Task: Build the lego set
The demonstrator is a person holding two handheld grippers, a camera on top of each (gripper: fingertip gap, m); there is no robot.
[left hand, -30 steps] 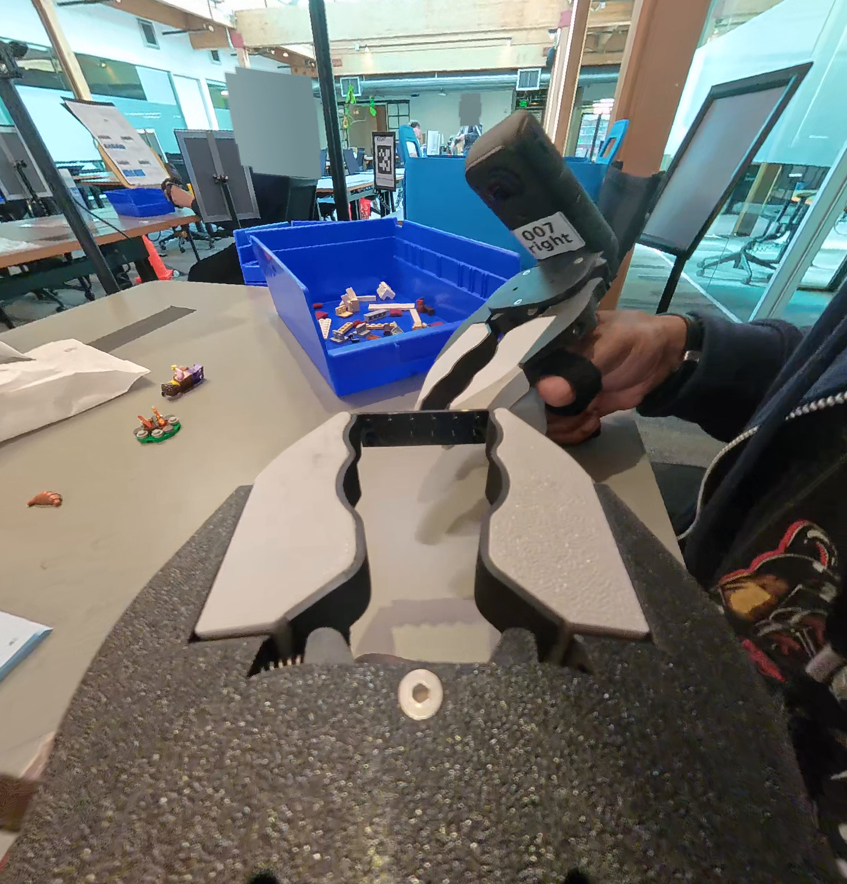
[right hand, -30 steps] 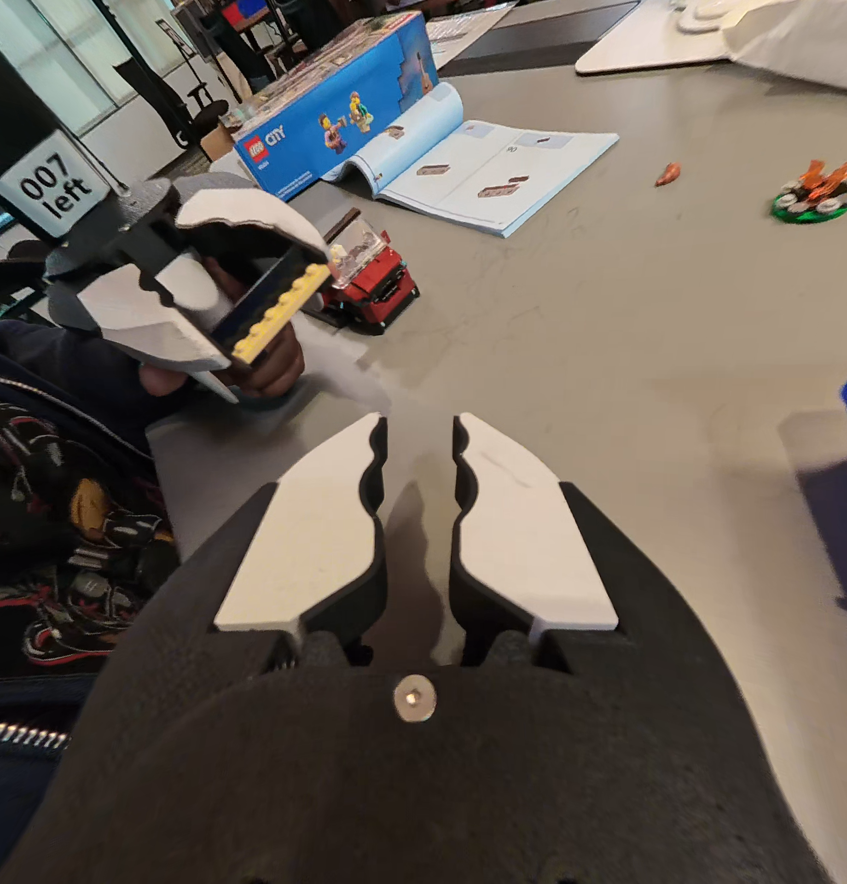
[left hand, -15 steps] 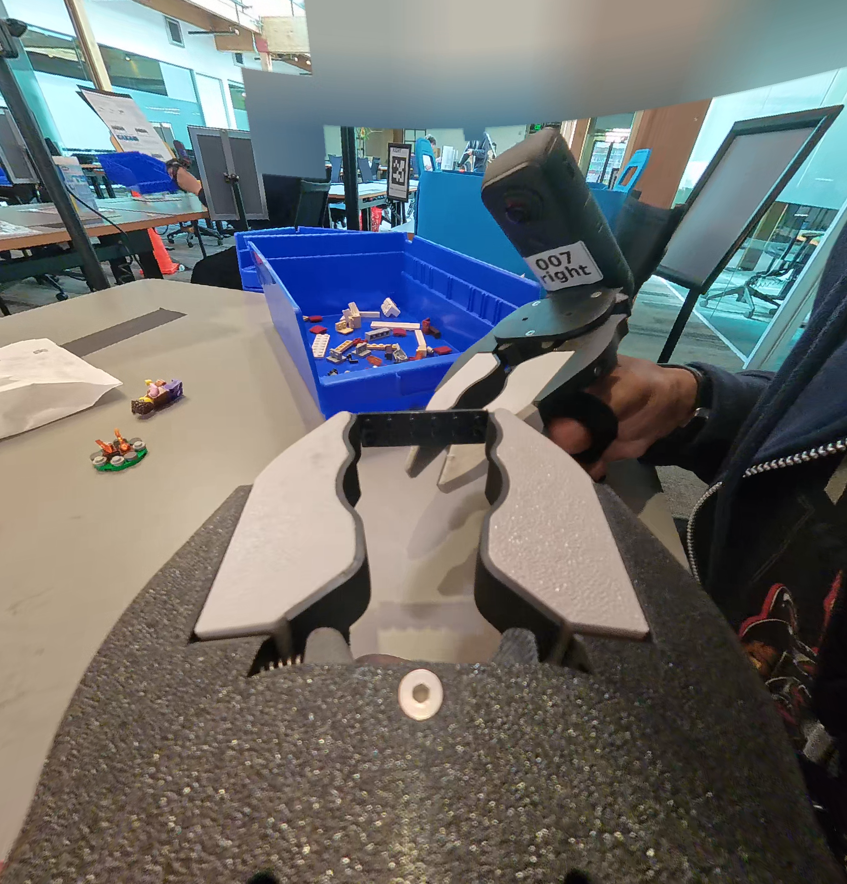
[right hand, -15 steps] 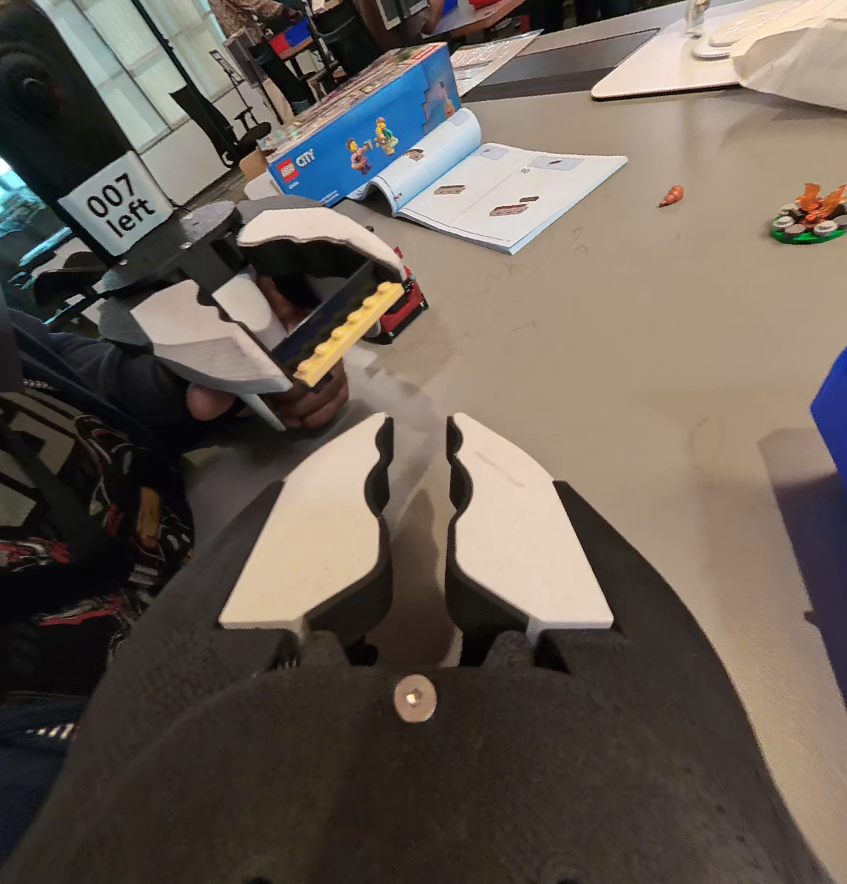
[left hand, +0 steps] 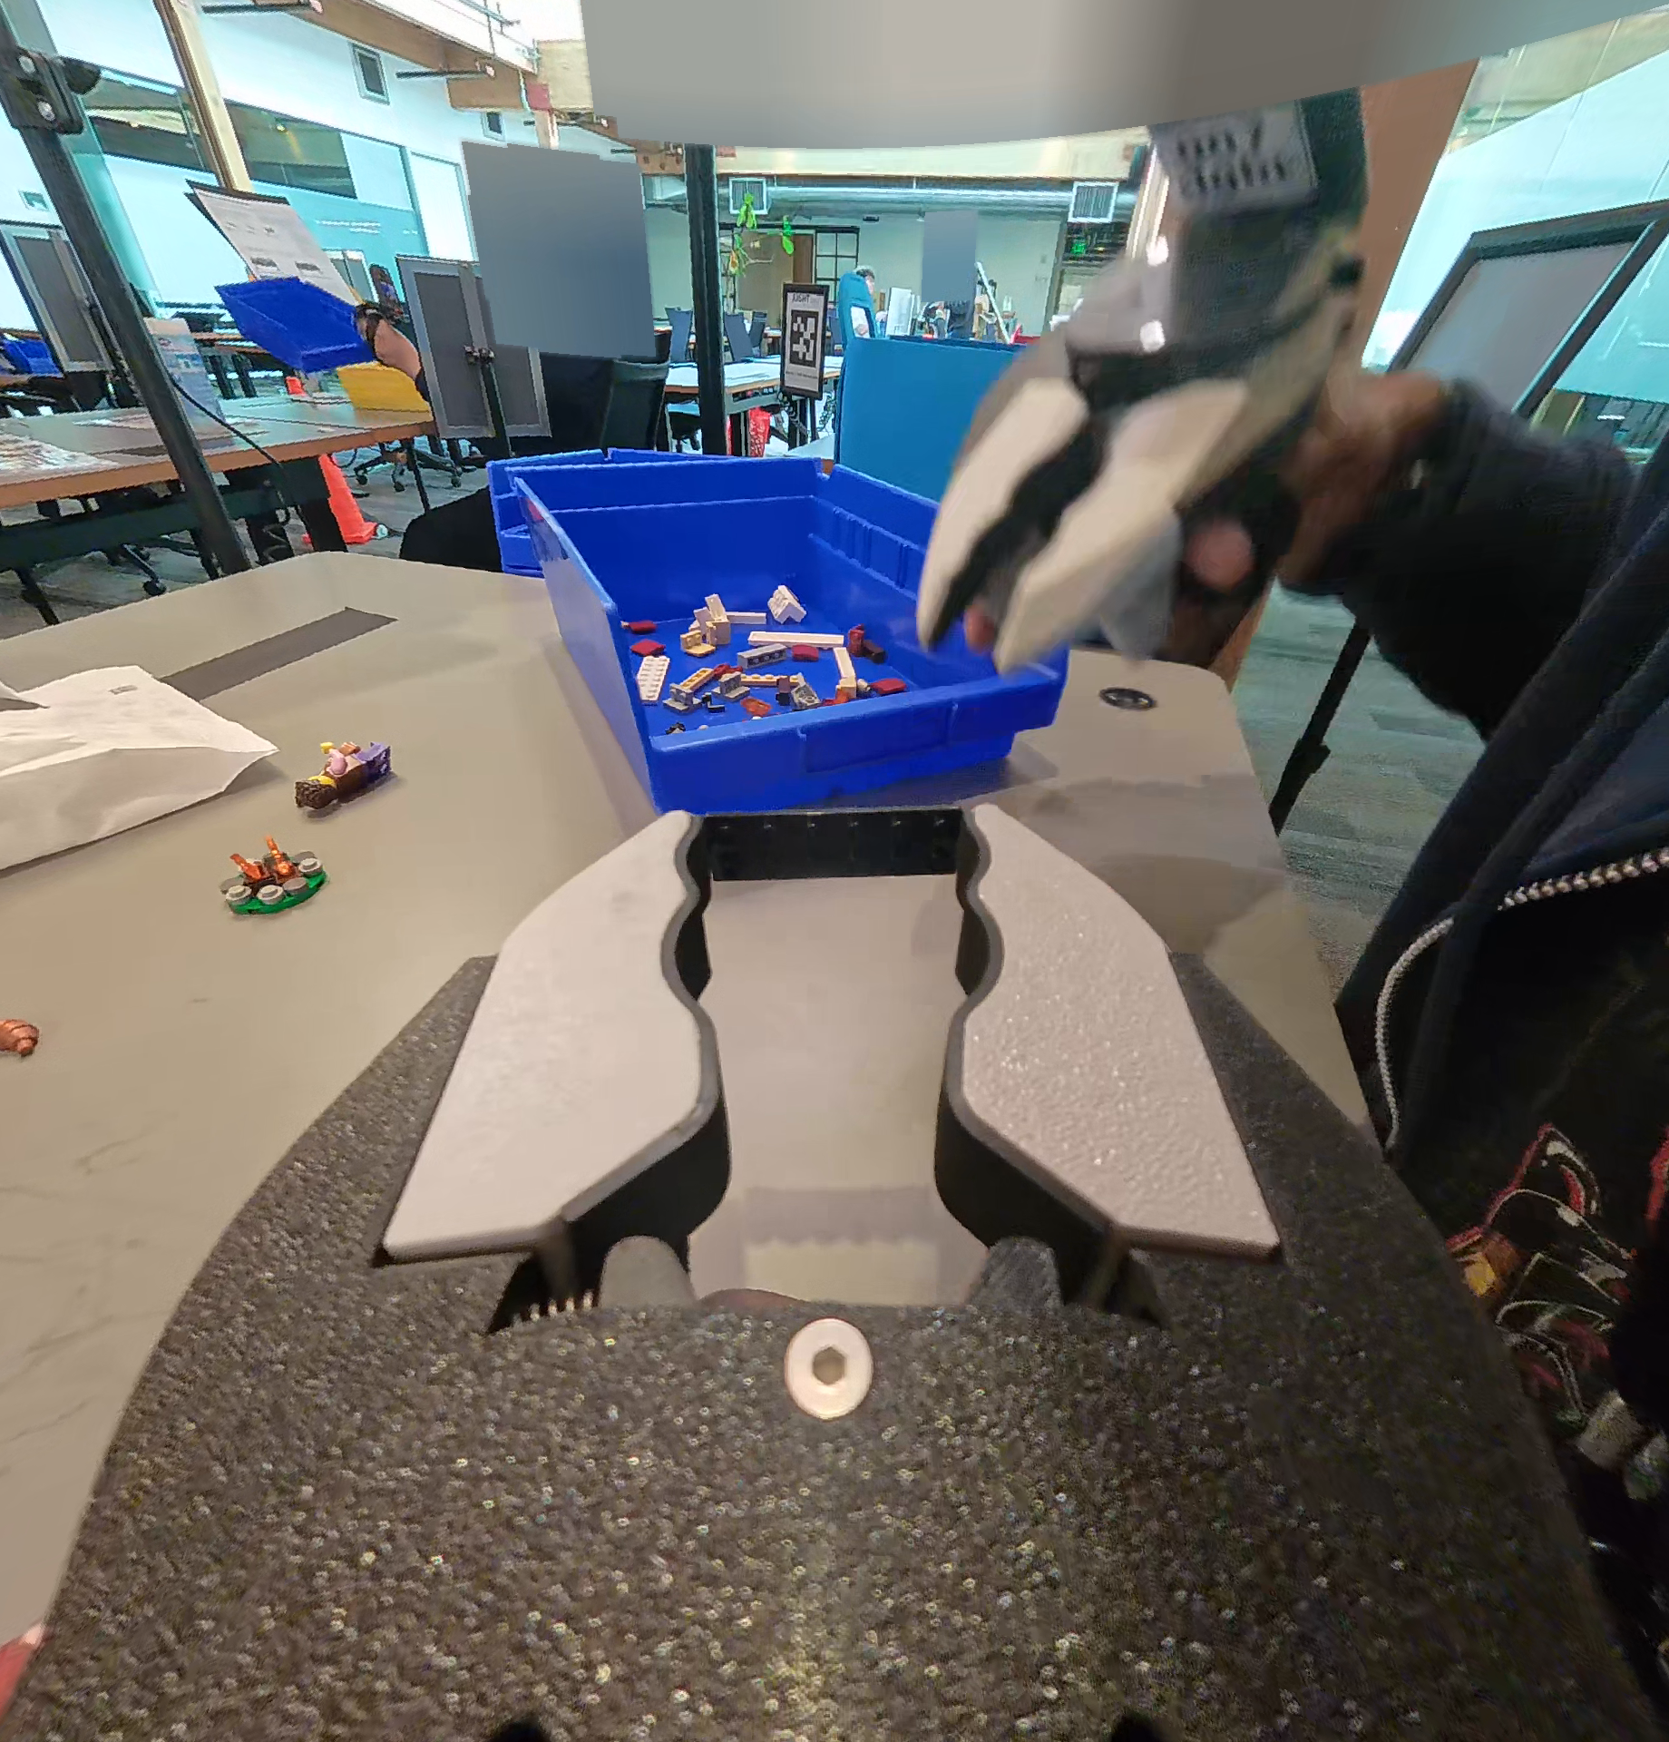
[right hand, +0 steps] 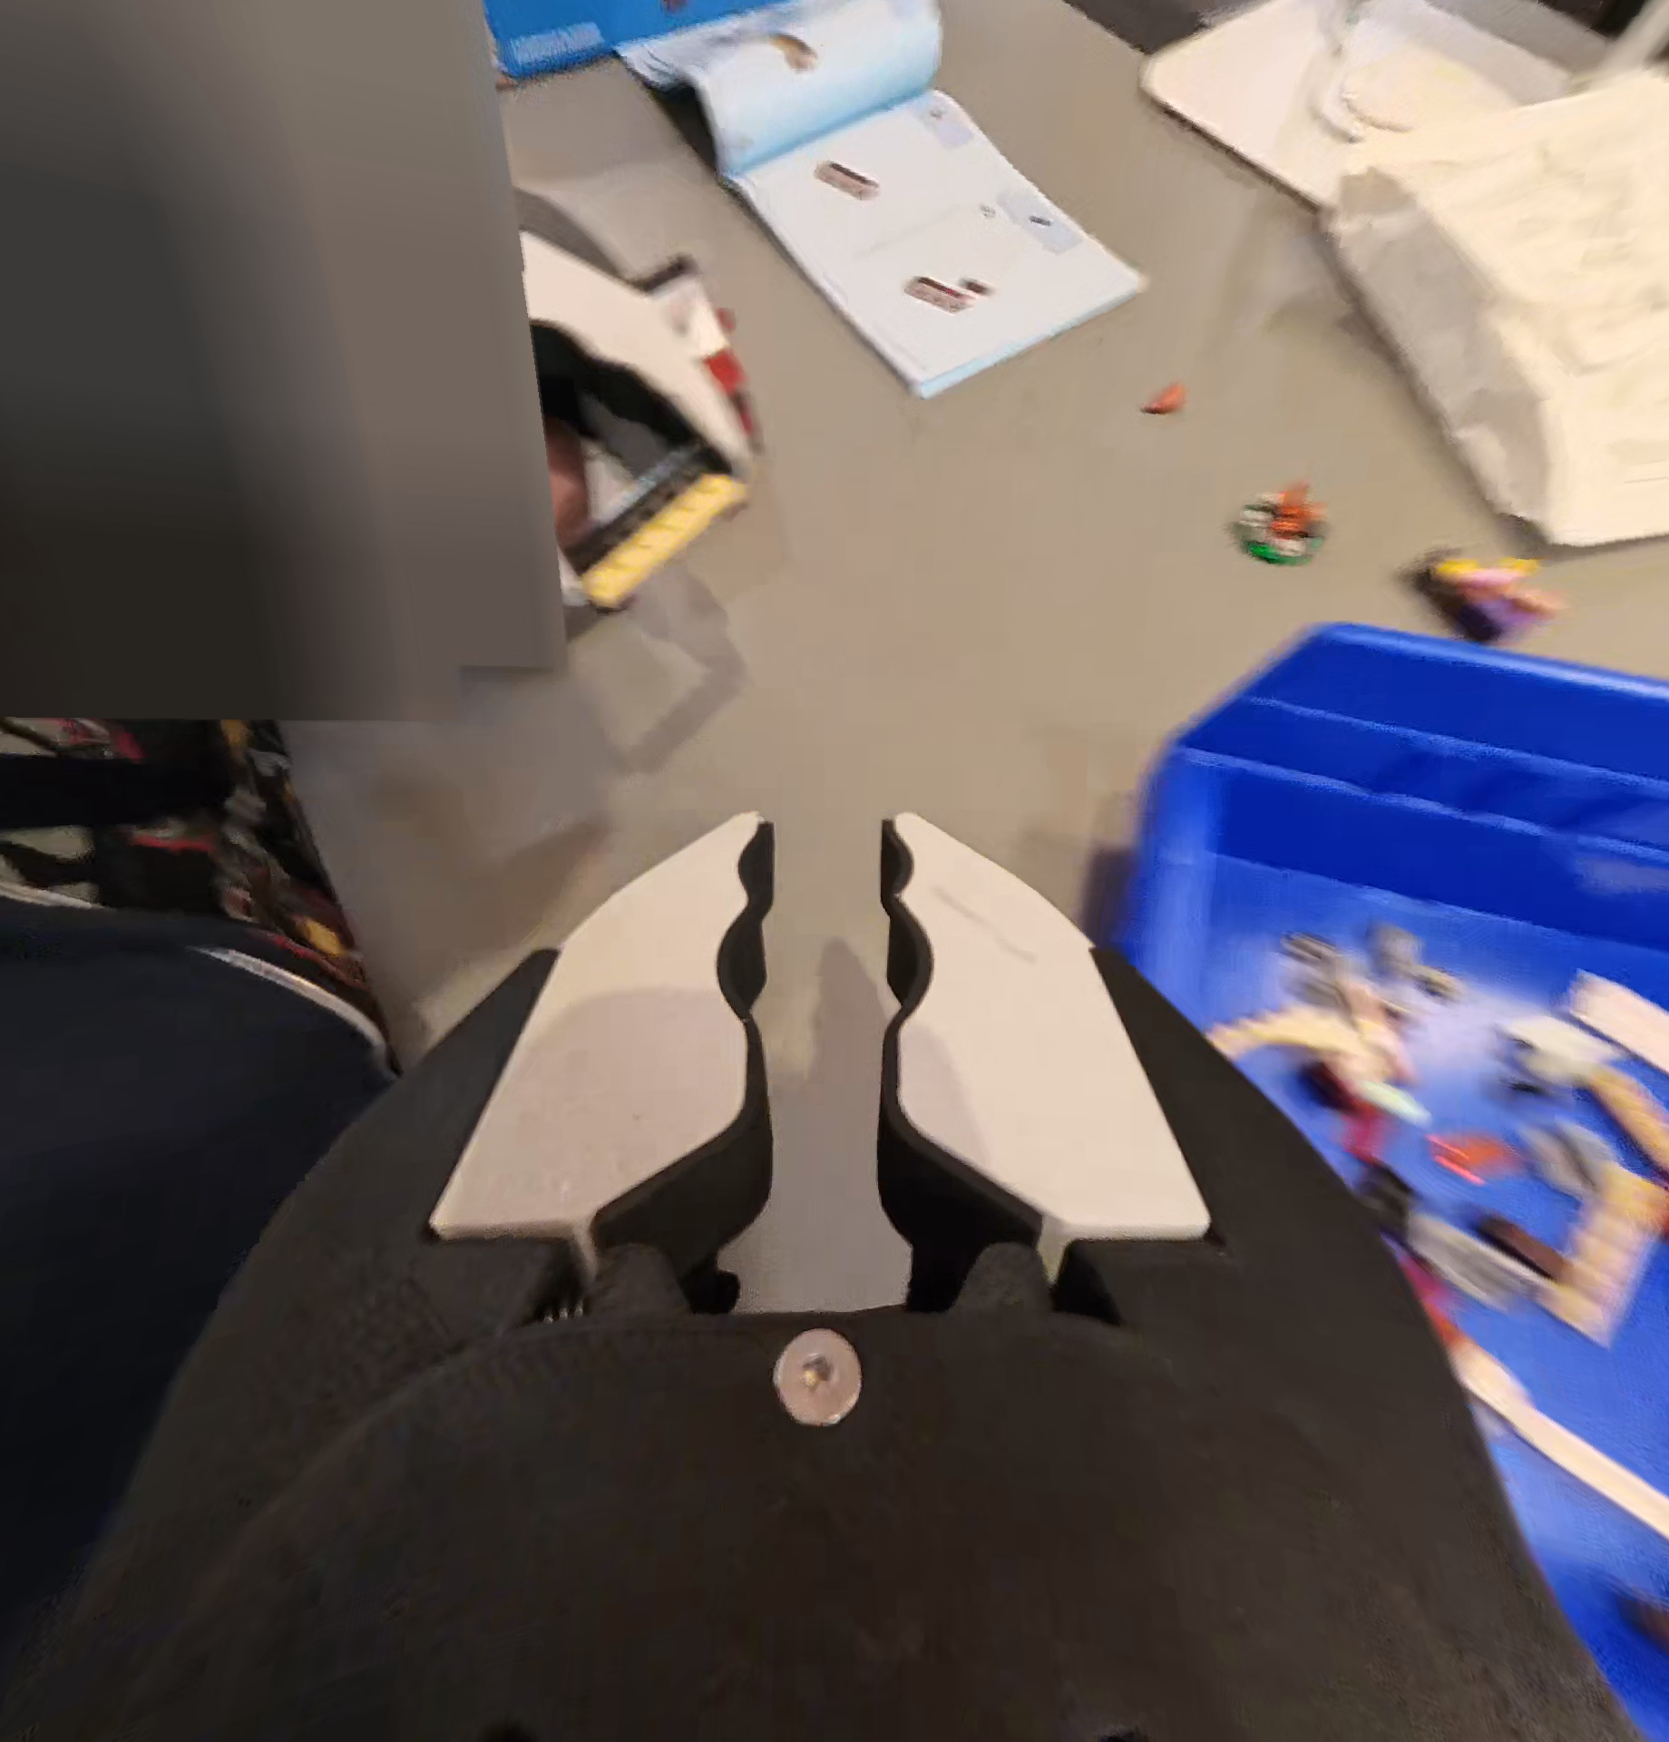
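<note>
My left gripper (left hand: 831,848) is shut on a black studded plate (left hand: 831,846) that spans the gap between its fingertips, held above the grey table (left hand: 199,1084). In the right wrist view this gripper (right hand: 652,452) shows the plate's yellow face (right hand: 666,537). My right gripper (right hand: 826,829) is open with nothing between its pads. In the left wrist view it (left hand: 1000,603) is blurred and hangs over the near right corner of the blue bin (left hand: 812,764), which holds several loose bricks (left hand: 755,660). The bin (right hand: 1377,754) lies to its right in its own view.
An open instruction booklet (right hand: 906,217) and a white paper bag (right hand: 1519,283) lie on the table. A green round piece with orange flames (left hand: 273,881), a purple figure (left hand: 345,773) and a small brown piece (left hand: 6,1037) lie left of the bin. A person's dark jacket (left hand: 1566,943) is at right. The gap from one gripper's tips to the other's is roughly 9 cm. About 25 cm separates my left fingertips from the small brown piece (left hand: 6,1037). Look for it in the right wrist view (right hand: 1159,396) too.
My right gripper has risen and swung from beside the left gripper to over the blue bin, its jaws slightly narrower than a second ago. My left gripper keeps the plate, unchanged.
</note>
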